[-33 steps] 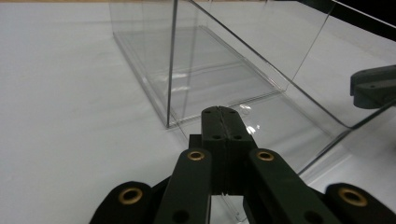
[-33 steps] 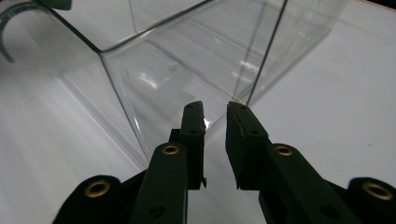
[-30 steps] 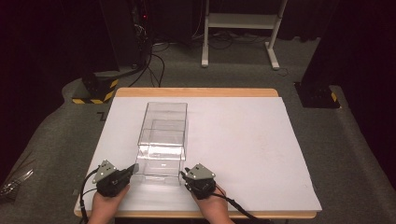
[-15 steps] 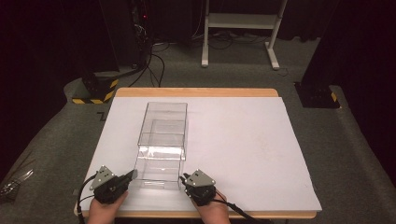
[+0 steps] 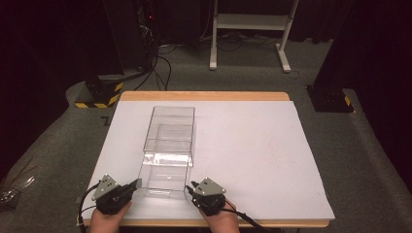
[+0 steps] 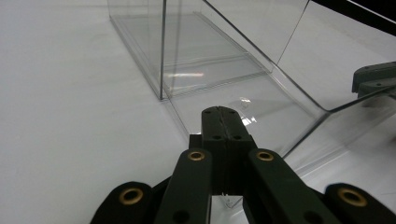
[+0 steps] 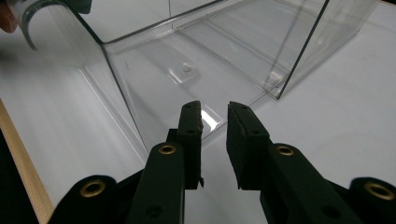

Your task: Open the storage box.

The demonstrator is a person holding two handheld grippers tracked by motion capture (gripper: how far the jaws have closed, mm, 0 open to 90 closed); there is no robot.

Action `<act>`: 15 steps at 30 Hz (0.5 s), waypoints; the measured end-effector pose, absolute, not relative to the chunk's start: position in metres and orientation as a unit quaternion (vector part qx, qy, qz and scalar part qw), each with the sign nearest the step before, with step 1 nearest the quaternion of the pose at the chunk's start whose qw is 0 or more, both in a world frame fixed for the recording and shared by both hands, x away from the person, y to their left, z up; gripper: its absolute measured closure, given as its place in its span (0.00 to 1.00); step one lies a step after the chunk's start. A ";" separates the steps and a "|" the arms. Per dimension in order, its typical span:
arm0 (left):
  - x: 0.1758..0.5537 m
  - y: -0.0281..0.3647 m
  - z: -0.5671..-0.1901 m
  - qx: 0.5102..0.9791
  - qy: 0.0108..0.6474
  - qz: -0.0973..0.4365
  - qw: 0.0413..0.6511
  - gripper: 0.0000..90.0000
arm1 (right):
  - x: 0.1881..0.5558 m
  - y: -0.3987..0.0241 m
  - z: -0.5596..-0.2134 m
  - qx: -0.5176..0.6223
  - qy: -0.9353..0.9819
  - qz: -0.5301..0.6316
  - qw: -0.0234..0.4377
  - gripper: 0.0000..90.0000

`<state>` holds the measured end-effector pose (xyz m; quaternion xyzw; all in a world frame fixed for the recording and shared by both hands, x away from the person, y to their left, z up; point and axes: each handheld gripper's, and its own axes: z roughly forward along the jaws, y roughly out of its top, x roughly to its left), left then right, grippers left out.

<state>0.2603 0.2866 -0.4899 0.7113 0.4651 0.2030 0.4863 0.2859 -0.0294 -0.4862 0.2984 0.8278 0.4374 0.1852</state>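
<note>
A clear plastic box (image 5: 171,127) lies lengthwise on the white sheet. A clear inner tray (image 5: 165,175) sticks out of its near end. My left gripper (image 5: 137,184) is at the tray's near left corner. In the left gripper view this left gripper (image 6: 219,112) is shut, its tip over the tray floor (image 6: 261,100); I see nothing held. My right gripper (image 5: 190,187) is at the near right corner. The right gripper view shows that right gripper (image 7: 215,109) slightly open, pointing at the tray's near edge (image 7: 154,79). The right gripper (image 6: 373,79) also appears beyond the tray's curved lip.
The white sheet (image 5: 252,145) covers a wooden table whose near edge (image 5: 272,224) runs just under the hands. On the carpet beyond stand a white frame (image 5: 252,29), cables (image 5: 160,63) and a black-and-yellow base (image 5: 99,92). A black base (image 5: 330,99) is at the right.
Both grippers have drawn back toward the table's near edge. The tray's near end has come slightly nearer with them.
</note>
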 end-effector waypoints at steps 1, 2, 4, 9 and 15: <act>0.260 0.286 -0.490 0.713 0.463 0.206 0.484 1.00 | 0.286 -0.029 -0.486 0.299 0.828 0.437 0.185 0.86; 0.260 0.286 -0.490 0.714 0.463 0.206 0.483 1.00 | 0.286 -0.029 -0.486 0.297 0.829 0.437 0.183 0.88; 0.259 0.286 -0.490 0.712 0.466 0.201 0.485 1.00 | 0.284 -0.027 -0.485 0.293 0.830 0.435 0.187 0.89; 0.256 0.285 -0.488 0.722 0.458 0.207 0.476 1.00 | 0.280 -0.029 -0.484 0.291 0.832 0.435 0.186 0.89; 0.258 0.287 -0.489 0.724 0.458 0.205 0.474 1.00 | 0.283 -0.032 -0.483 0.289 0.834 0.434 0.181 0.81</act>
